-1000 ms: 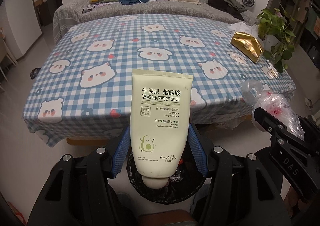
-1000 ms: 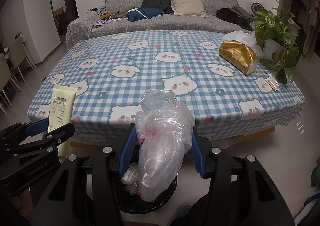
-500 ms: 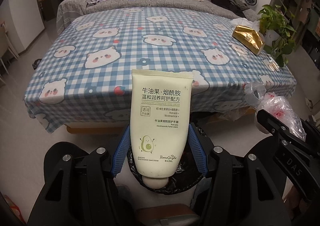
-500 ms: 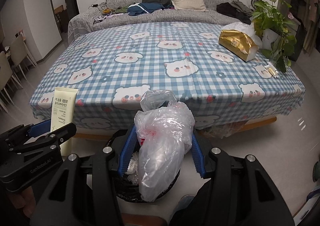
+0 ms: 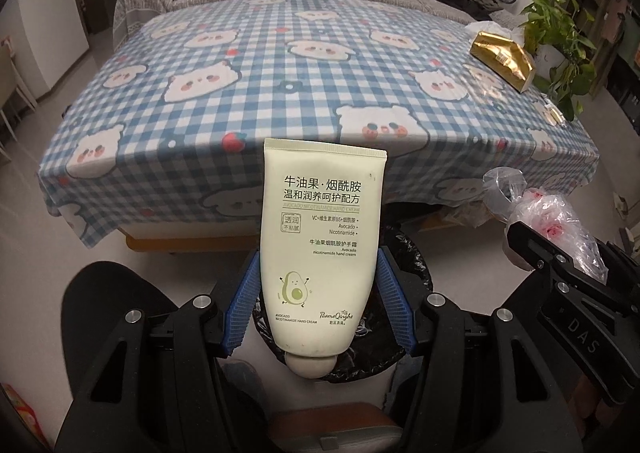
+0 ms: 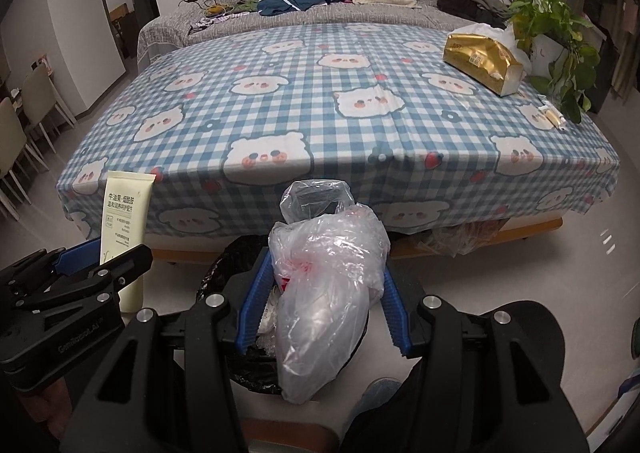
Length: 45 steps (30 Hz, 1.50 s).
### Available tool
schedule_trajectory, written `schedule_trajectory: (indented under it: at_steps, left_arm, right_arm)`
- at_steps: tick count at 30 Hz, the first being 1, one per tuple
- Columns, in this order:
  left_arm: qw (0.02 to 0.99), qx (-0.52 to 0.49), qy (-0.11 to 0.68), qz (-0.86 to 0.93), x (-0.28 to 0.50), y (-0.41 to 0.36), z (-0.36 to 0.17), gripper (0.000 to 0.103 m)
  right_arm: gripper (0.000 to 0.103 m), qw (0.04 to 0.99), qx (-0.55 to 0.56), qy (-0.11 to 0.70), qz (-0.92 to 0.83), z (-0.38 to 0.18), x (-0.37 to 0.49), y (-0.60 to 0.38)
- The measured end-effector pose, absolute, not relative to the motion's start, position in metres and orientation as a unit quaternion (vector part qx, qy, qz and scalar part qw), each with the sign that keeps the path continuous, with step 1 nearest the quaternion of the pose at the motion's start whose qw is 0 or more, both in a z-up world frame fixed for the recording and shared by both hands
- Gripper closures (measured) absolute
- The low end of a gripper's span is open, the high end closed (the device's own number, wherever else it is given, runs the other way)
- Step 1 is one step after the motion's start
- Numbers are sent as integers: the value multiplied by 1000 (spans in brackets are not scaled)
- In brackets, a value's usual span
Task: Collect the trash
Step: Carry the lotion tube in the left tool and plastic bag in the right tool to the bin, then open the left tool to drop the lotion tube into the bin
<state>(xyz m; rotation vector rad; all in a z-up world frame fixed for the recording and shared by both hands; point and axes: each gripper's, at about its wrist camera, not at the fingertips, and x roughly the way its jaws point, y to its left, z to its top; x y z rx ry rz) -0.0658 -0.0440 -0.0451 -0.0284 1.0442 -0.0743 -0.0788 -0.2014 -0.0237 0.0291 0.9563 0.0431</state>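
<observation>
Hand cream tube (image 5: 320,253): It is held cap down in the left gripper (image 5: 318,301), right over the black-lined trash bin (image 5: 408,273) on the floor, by the near edge of the table.
Left jaws: They are closed on the lower part of the tube, one blue pad (image 5: 244,309) on each side.
How the tube handles: It is judged to be light and a bit squishy. The smooth plastic may be slippery, so it is best held low on its wide body, as it is now, not by the thin flat top.
Plastic bag (image 6: 328,293): A clear, crumpled bag with something red and white inside is held in the right gripper (image 6: 324,305), also over the bin.
Right jaws: They are closed on the bag's middle.
How the bag handles: It is judged to be very light, soft and floppy. It can slip out easily, so a bunched-up part should be pinched.
Trash bin: Some white trash is already seen inside it in the right wrist view.
Table (image 6: 360,125): It is covered with a blue checked bear cloth.
Gold packet (image 6: 480,61): It lies near the far right corner of the table, beside a potted plant (image 6: 552,25).
Small wrapper (image 6: 554,117): It lies at the right edge of the table.
</observation>
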Motion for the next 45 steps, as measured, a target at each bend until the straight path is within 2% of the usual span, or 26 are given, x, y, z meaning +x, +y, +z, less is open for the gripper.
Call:
schedule_trajectory:
  at_steps: [28, 40, 41, 42, 44, 45]
  left_arm:
    - [819, -29, 572, -45, -6, -53, -203, 47]
    - [815, -19, 575, -68, 9, -85, -220, 45]
    - [817, -15, 572, -64, 9, -85, -221, 40]
    - [819, -15, 570, -61, 9, -84, -220, 26]
    - [824, -20, 564, -53, 9, -77, -216, 17]
    - [823, -26, 566, -52, 10, -71, -214, 16]
  right_arm:
    - [54, 848, 34, 530, 3, -150, -20, -225]
    - [54, 837, 41, 544, -22, -175, -10, -246]
    - [54, 837, 41, 545, -23, -176, -12, -247]
    - [54, 836, 41, 546, -24, -178, -12, -248]
    - [54, 833, 41, 551, -27, -181, -12, -249]
    - [54, 833, 41, 551, -25, -183, -11, -248]
